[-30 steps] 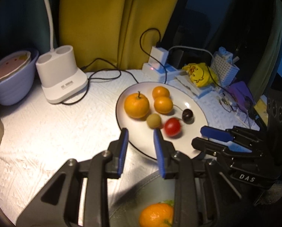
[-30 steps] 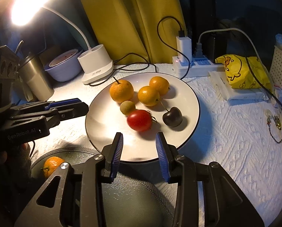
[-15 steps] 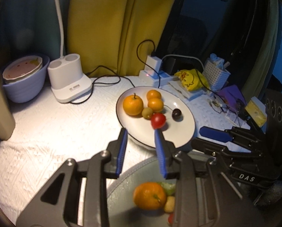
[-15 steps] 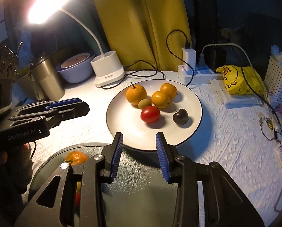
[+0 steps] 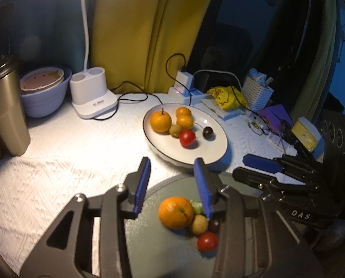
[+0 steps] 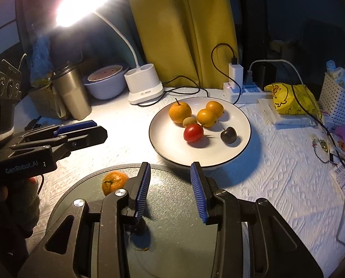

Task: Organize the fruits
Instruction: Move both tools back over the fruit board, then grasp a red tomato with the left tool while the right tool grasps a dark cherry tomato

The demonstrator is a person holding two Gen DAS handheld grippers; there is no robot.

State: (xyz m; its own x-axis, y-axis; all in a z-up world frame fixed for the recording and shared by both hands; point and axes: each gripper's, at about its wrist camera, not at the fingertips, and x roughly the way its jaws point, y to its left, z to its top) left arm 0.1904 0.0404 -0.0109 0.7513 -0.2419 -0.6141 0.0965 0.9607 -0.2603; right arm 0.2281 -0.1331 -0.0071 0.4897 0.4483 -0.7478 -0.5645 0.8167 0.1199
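Orange, red & dark fruit is sitting in two spots. White plate (image 6: 242, 125), centre of right view, is carrying three oranges — biggest orange (image 6: 179, 112) w/ stem at upper left of the pile — plus a small kiwi-like fruit (image 6: 189, 121), tomato (image 6: 193, 132) and cherry (image 6: 228, 134) lying apart at right. Grey plate (image 5: 153, 243), bottom of left view, is holding an orange (image 5: 175, 212) touching a brownish fruit, a green bit, a dark one & a small tomato (image 5: 207, 241).

Left hand-held gripper (image 5: 173, 185) is hovering over the grey plate, jaws opening, nothing pinched betw. them. Right hand-held gripper (image 6: 170, 191) is hanging above the grey plate's far edge, jaws part-open, empty.

Handling, as a guess: oranges are firm & round, likely to roll, so pads should be closing across the widest part. Tomato & cherry look smooth, soft-skinned, easy to bruise or squirt out; light squeeze at the middle, avoiding the stems. All look light. Counter cloth (image 6: 276, 173) is looking textured, so probably grippy.
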